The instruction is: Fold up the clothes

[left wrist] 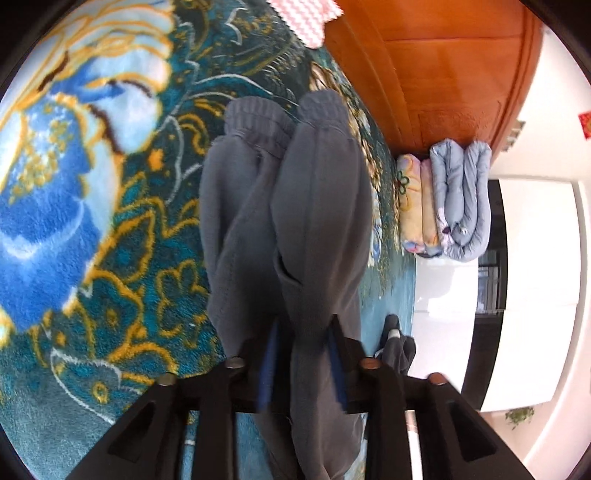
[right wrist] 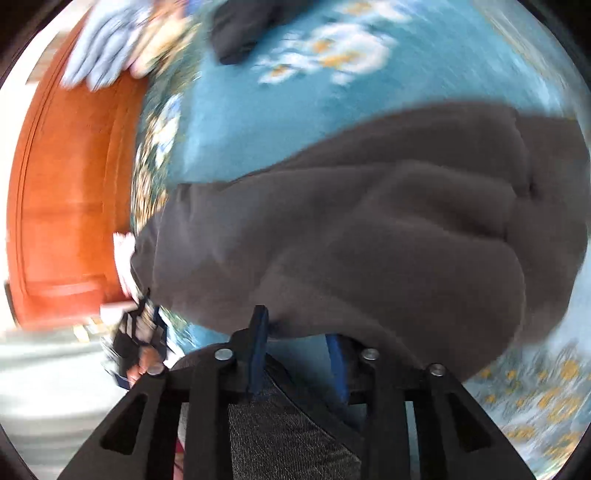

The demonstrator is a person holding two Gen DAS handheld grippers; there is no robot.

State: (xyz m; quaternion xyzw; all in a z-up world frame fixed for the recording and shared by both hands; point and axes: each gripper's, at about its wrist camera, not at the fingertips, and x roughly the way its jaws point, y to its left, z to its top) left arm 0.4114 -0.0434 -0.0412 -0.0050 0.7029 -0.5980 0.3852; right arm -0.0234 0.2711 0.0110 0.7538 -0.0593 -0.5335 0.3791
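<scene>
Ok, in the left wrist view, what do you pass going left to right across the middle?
Patterned blanket → grey sweatpants, hanging from the left gripper → folded floral quilt → folded blue quilt → white wall.

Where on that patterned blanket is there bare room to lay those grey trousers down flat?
Left of the hanging grey trousers the blanket lies bare. The far edge is crowded: folded quilts against the wooden headboard, plus a pink zigzag cloth.
</scene>
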